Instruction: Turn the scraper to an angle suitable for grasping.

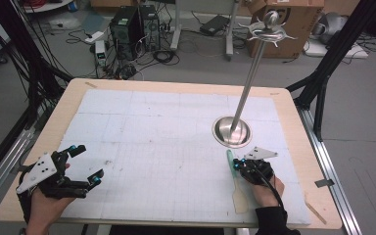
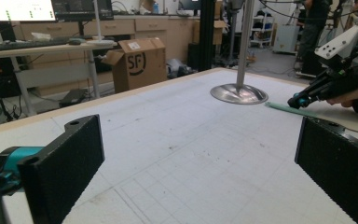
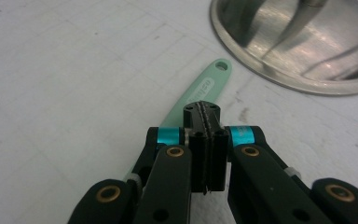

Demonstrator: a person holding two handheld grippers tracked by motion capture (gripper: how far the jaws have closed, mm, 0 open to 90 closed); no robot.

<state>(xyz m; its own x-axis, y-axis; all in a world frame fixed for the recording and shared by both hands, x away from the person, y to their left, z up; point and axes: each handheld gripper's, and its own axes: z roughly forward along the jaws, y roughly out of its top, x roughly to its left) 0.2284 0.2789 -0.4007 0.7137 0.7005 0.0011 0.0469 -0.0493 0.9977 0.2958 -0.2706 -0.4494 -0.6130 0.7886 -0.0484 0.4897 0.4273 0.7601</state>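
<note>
While my left gripper [image 1: 81, 166] waits over the near left corner of the bench [image 1: 39, 142], its fingers [image 2: 63, 163] are spread wide with nothing between them, and the green spatula [image 1: 236, 183] lies well apart from them, far off to their right. Moving across, the spatula rests flat on the white gridded mat [image 1: 166, 142], its long axis running from the pale blade near me to the handle end with its hanging hole [image 3: 222, 65], which points at the metal stand base [image 1: 232, 131] just beyond. My right gripper [image 3: 205, 112] is clearly the nearer one: it sits directly above the handle, fingers pressed together with no gap, and the handle runs out ahead of the tips. I cannot tell whether they pinch the handle or merely rest on it. I judge the coming lift depends on that handle staying in line with the right fingers.
</note>
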